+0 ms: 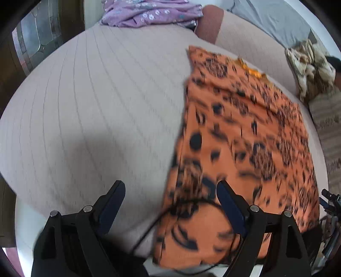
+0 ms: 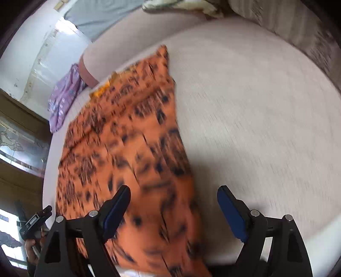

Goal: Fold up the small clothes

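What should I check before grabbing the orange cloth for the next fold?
1. Left gripper open: ok.
2. Right gripper open: ok.
3. Both empty: ok.
4. Orange cloth lying flat on the bed: ok.
5. Purple cloth clear of the orange one: ok.
6. Sharp view of the cloth edges: not ok, both views blurred.

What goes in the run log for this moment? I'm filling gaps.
left gripper: open, empty | right gripper: open, empty | orange patterned cloth: flat on bed | purple garment: far edge
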Demonstrator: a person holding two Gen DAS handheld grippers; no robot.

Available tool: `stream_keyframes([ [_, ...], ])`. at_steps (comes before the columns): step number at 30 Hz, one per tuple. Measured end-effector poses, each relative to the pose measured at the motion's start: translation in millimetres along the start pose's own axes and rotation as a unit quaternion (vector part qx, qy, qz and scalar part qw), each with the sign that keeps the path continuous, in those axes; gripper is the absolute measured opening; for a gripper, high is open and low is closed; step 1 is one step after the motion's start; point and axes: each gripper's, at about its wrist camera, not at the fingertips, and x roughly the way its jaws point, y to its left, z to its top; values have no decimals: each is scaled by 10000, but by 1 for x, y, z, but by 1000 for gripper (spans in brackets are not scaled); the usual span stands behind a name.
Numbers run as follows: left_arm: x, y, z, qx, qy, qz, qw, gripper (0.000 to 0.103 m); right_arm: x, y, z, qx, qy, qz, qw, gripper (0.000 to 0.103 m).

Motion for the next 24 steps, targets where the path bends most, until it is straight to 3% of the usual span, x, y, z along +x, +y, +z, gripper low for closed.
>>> stream_keyframes([
  [4,3,-3,-15,12,108,7,9999,88,-6,-12,-22,146,197,256,9994,86],
  [9,-1,-1,-26,38,82,82,9999,88,-4,-8,-36,-9,388,224,9990,84],
  [11,2,-5,-27,142,98,144,9997,88,-6,-6,-42,-96,483,221,9985,66],
  [12,1,-5,-30,182,97,141,9997,88,-5,-7,-43,-112,556,179,9982,64],
  [13,2,-7,-32,213,130,83,9997,83,-3,-8,-46,-124,617,130,9979,63],
  [14,2,-7,-34,193,182,-3,9996,68,-3,-8,-48,-119,588,134,9981,63],
  [15,2,-8,-36,148,253,-75,9995,63,-4,-8,-48,-99,551,162,9983,61],
  [17,-2,-7,-39,146,184,-68,9997,58,-8,-4,-50,-131,491,301,9983,49],
  [21,1,-5,-39,7,195,-212,9996,58,-10,5,-52,-246,407,406,9980,49],
  [24,0,-7,-41,114,234,-193,9995,58,-1,-4,-52,12,462,473,9978,58],
])
